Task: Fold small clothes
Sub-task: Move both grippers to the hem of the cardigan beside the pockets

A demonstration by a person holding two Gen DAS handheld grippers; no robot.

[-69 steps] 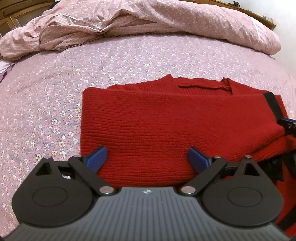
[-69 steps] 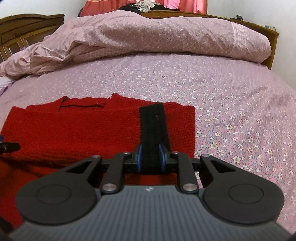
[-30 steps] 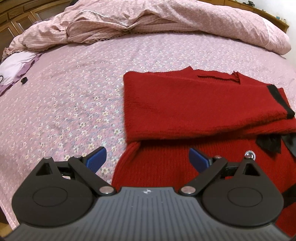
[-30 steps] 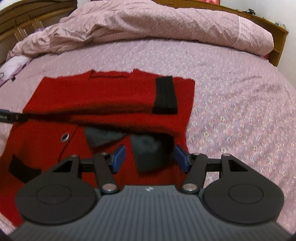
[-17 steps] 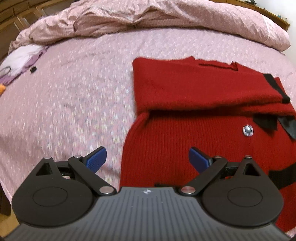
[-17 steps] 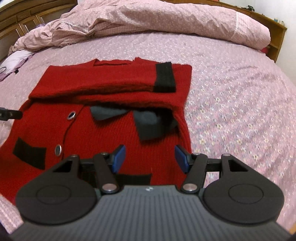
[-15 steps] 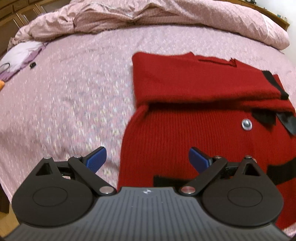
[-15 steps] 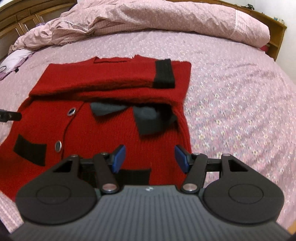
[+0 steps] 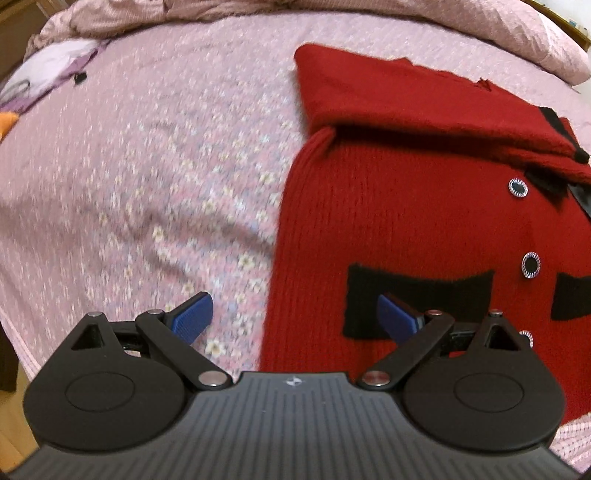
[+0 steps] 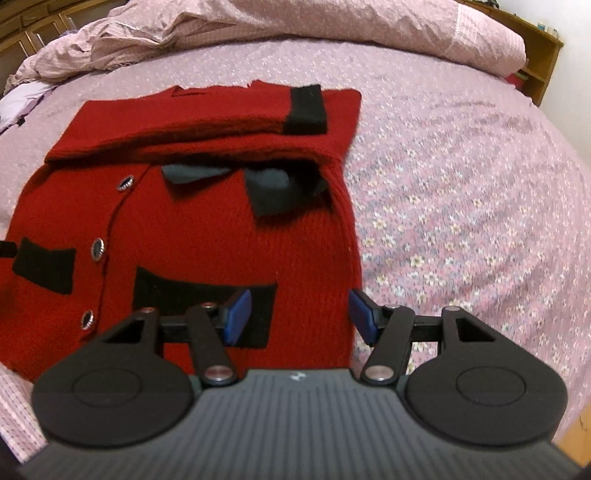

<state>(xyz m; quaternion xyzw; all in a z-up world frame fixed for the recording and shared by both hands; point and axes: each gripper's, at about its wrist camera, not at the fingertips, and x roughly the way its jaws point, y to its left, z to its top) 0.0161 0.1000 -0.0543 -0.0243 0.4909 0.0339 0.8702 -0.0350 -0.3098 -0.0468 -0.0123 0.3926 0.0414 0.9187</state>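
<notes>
Bare pink floral bedsheet [image 9: 147,177] is lying open to the left of the red knitted cardigan with black trim [image 9: 406,221] and to its right in the right wrist view. A rumpled pink duvet [image 10: 295,33] is blocking the far end, with white and purple cloth [image 9: 51,74] sitting at the far left.

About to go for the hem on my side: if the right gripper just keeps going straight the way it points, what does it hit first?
Likely the red cardigan: the right gripper is open, its fingers straddling the garment's right side edge near the black pocket patch. Height above the fabric is unclear.
</notes>
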